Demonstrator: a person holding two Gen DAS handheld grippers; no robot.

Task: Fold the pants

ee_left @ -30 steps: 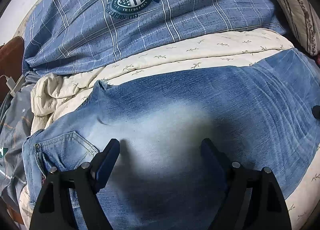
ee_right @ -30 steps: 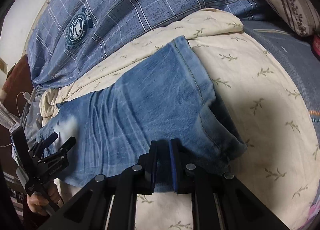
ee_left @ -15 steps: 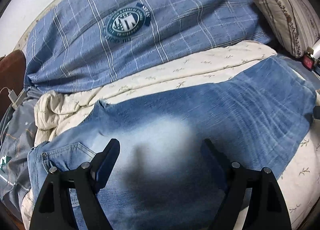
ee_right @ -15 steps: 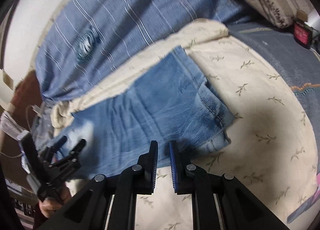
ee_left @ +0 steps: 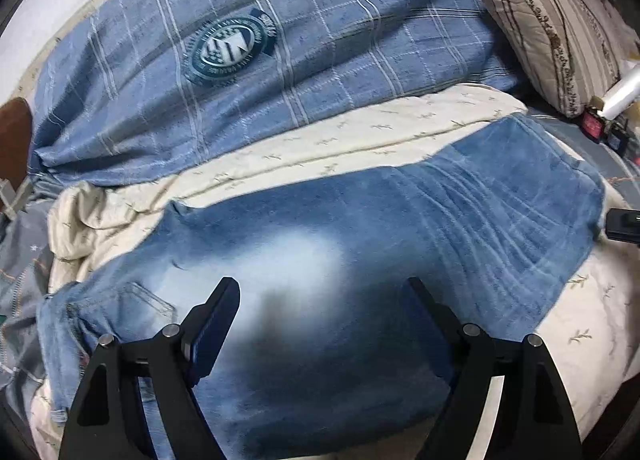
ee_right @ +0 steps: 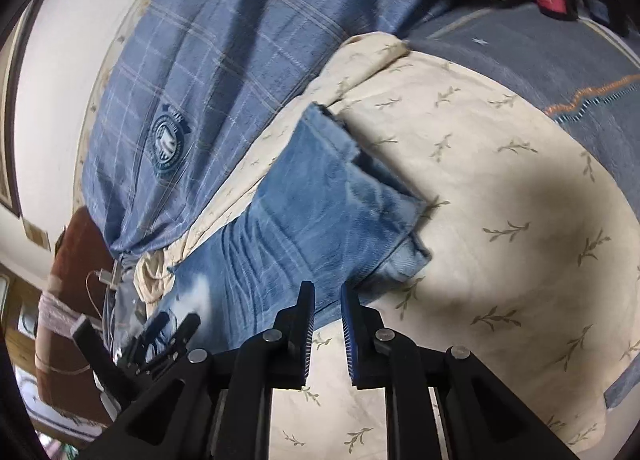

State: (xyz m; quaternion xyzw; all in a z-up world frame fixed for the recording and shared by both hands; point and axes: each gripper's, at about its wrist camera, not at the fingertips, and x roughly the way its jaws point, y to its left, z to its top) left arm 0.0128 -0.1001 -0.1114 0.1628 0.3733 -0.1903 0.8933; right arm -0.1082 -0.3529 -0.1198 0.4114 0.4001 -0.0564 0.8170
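Observation:
Faded blue jeans (ee_left: pixel 360 252) lie flat across a cream leaf-print sheet (ee_left: pixel 580 300), legs stacked, waist and pocket at the left. My left gripper (ee_left: pixel 320 292) is open and empty, above the seat of the jeans. In the right wrist view the jeans (ee_right: pixel 304 220) run from the leg cuffs at centre down to the left. My right gripper (ee_right: pixel 326 292) hovers at the near edge of the lower leg, jaws a narrow gap apart, holding nothing. The left gripper (ee_right: pixel 172 324) shows at the lower left of that view.
A blue plaid quilt with a round badge (ee_left: pixel 232 44) lies behind the jeans. A striped pillow (ee_left: pixel 552 32) and small items (ee_left: pixel 592 124) sit at the far right. A grey-blue blanket (ee_right: pixel 540 60) borders the sheet. A brown headboard (ee_right: pixel 68 280) stands at the left.
Both grippers have pulled back from the jeans, so more of the bed shows. The right gripper has swung and its jaws have parted slightly. The jeans lie still.

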